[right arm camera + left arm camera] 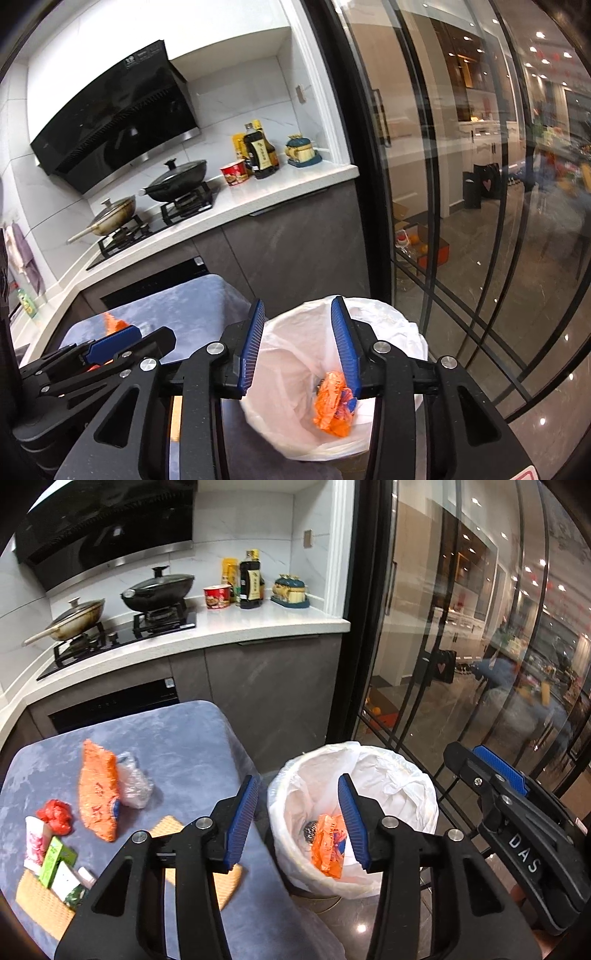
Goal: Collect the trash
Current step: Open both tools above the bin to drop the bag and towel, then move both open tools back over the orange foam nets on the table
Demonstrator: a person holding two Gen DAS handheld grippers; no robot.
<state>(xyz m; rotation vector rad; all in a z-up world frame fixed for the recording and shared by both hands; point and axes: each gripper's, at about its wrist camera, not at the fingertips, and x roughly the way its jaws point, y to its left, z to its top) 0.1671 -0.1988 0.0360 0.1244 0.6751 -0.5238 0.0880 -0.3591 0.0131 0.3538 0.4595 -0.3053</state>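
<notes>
A bin with a white liner (399, 782) (391, 332) stands on the floor beside a table under a blue cloth (184, 746). A crumpled orange wrapper (328, 843) (334, 404) lies at the bin's bottom, next to a small metallic item (310, 829). My left gripper (297, 779) hangs open over the bin's near rim with nothing between its fingers. My right gripper (298, 301) is open above the bin, also holding nothing. On the table lie an orange bag (98, 790), a clear plastic bag (135, 782), a red crumpled wad (55, 816) and small cartons (55, 860).
A woven mat (40, 901) lies under the cartons. Behind the table runs a white counter (258, 624) with a gas hob, two lidded pans, bottles and a red noodle cup (218, 596). A black-framed glass door (461, 664) stands close to the right of the bin.
</notes>
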